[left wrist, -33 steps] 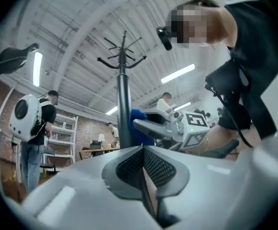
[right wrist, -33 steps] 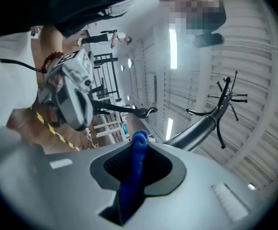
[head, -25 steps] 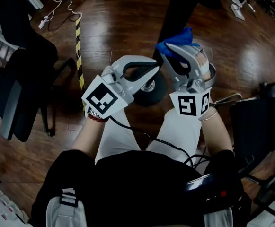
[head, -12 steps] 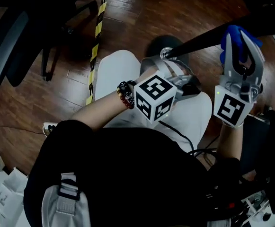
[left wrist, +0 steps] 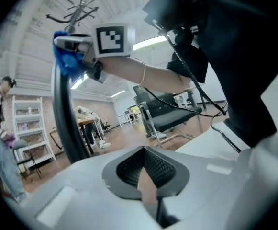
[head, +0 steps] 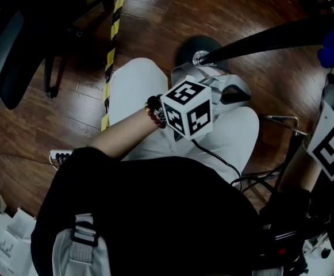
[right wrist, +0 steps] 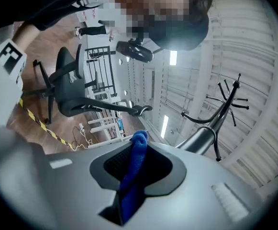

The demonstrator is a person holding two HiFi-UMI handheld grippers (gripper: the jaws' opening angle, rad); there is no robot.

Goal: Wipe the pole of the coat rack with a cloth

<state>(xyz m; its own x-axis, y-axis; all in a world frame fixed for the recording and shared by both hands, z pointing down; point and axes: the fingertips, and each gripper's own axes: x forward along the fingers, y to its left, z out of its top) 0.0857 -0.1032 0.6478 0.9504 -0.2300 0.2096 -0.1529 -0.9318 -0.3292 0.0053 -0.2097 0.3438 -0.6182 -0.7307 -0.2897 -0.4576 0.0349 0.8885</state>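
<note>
"Which tool has the cloth?"

"My right gripper [right wrist: 139,169] does. Its jaws are pinched tight on the blue cloth [right wrist: 138,147], and a fold of it sticks up out of them."

"What about your other tool?"

"My left gripper [left wrist: 146,176] is closed up with nothing in it. In the head view it sits low over my white trousers [head: 132,85]. Its tip is near the bottom of the pole [head: 258,39]. I can't tell if it touches."

"Where is the cloth on the coat rack?"

"High up on the pole. In the left gripper view I see the blue lump pressed against the dark pole, below the hooks [left wrist: 81,6] at the top. In the head view it is at the far right edge, just where the pole runs out of the picture."

"What is at the bottom?"

"A round dark base [head: 188,43] on the brown wood floor [head: 155,16]. A strip of yellow and black tape [head: 112,53] runs along the floor beside my leg. A black chair [head: 11,50] stands off to the left, well apart from the rack."
</note>
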